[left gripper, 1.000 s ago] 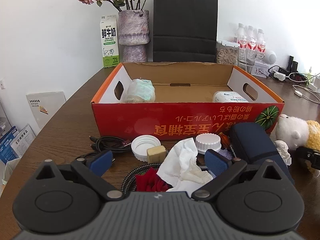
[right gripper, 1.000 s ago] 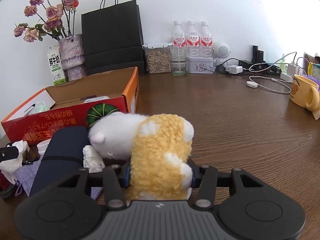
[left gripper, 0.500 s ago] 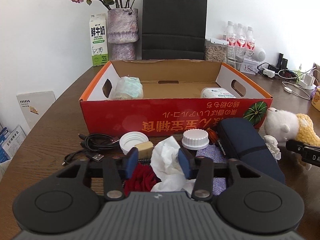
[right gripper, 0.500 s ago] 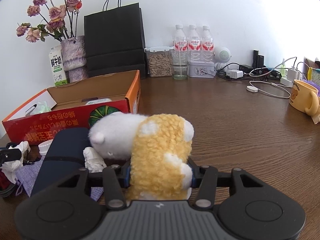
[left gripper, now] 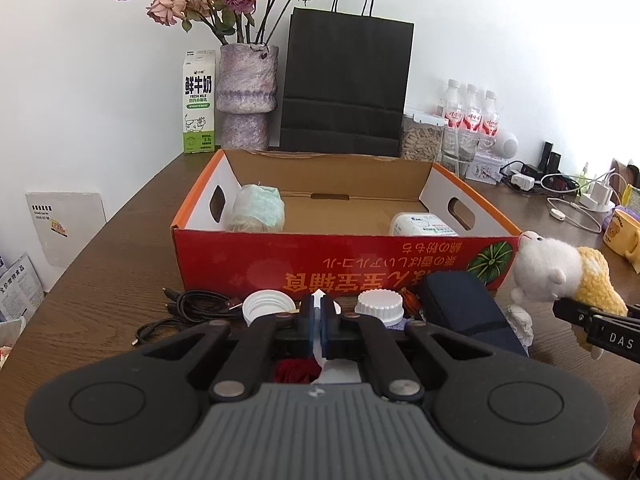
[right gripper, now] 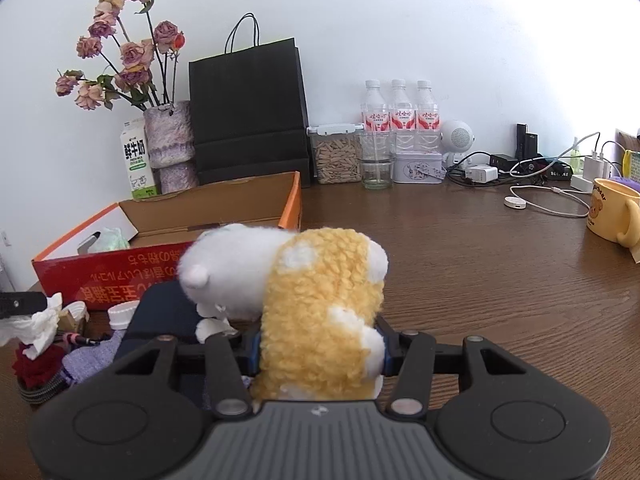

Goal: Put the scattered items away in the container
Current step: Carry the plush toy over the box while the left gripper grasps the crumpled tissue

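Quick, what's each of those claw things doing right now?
Left gripper: closed on the white tissue.
Right gripper: closed on the plush toy.

Left gripper (left gripper: pixel 319 326) body hides most of the tissue (left gripper: pixel 319 297), only a sliver pokes out between the fingers. The toy (right gripper: pixel 320 304) covers the right gripper (right gripper: pixel 322 354) pads and part of the case (right gripper: pixel 162 316). The box (left gripper: pixel 344 268) wall hides the bottle's (left gripper: pixel 422 225) lower half. Mug (right gripper: pixel 614 212) is cut off at the edge.

The right gripper (right gripper: pixel 320 354) clamps a yellow-and-white plush toy (right gripper: pixel 304 300) — its white head points left toward the red cardboard box (right gripper: pixel 120 272); far right, a yellow mug (right gripper: pixel 612 216) stands.
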`<state>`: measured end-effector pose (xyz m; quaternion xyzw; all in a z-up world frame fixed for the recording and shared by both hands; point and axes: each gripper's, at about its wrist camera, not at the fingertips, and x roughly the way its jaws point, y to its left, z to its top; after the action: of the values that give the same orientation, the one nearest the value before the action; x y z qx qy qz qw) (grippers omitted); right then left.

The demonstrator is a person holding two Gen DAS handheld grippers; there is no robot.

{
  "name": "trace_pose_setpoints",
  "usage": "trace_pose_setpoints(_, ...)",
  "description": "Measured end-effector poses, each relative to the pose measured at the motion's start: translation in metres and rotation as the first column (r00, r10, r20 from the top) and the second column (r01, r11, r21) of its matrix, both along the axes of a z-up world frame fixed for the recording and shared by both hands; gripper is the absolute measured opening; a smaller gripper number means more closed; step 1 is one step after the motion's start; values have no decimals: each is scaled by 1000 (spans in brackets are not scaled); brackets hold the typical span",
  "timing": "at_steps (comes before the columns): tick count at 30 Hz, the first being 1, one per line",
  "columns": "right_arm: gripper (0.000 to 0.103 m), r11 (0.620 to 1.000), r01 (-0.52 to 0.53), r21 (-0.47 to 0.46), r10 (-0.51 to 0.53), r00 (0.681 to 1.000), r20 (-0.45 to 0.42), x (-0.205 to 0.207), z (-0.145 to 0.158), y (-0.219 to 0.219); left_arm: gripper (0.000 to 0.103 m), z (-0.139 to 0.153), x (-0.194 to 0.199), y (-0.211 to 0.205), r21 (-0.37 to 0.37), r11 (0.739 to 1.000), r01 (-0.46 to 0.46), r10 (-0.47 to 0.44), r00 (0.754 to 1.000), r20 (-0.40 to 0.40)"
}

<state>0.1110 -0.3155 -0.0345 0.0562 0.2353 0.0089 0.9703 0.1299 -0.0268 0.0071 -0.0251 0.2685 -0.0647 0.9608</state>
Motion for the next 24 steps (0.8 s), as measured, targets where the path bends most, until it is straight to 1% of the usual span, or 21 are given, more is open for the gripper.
trace_pose_setpoints(6,49,999,-34,10,33,998,59,-1,21,10,4,13,1,4,-19,1000,-12,13,999,41)
trace_pose_setpoints(14,49,997,-72,7,71,991,110,18,43,31,4,37,13,2,-44,999,-8,13,993,121)
trace_pose_setpoints(19,49,996,-89,8,87,986,141,43,58,48,4,52,30,-2,-71,997,0,12,985,172)
trace_pose_setpoints(24,49,995,-95,5,93,981,171,77,75,65,4,65,58,-4,-115,993,6,17,980,200)
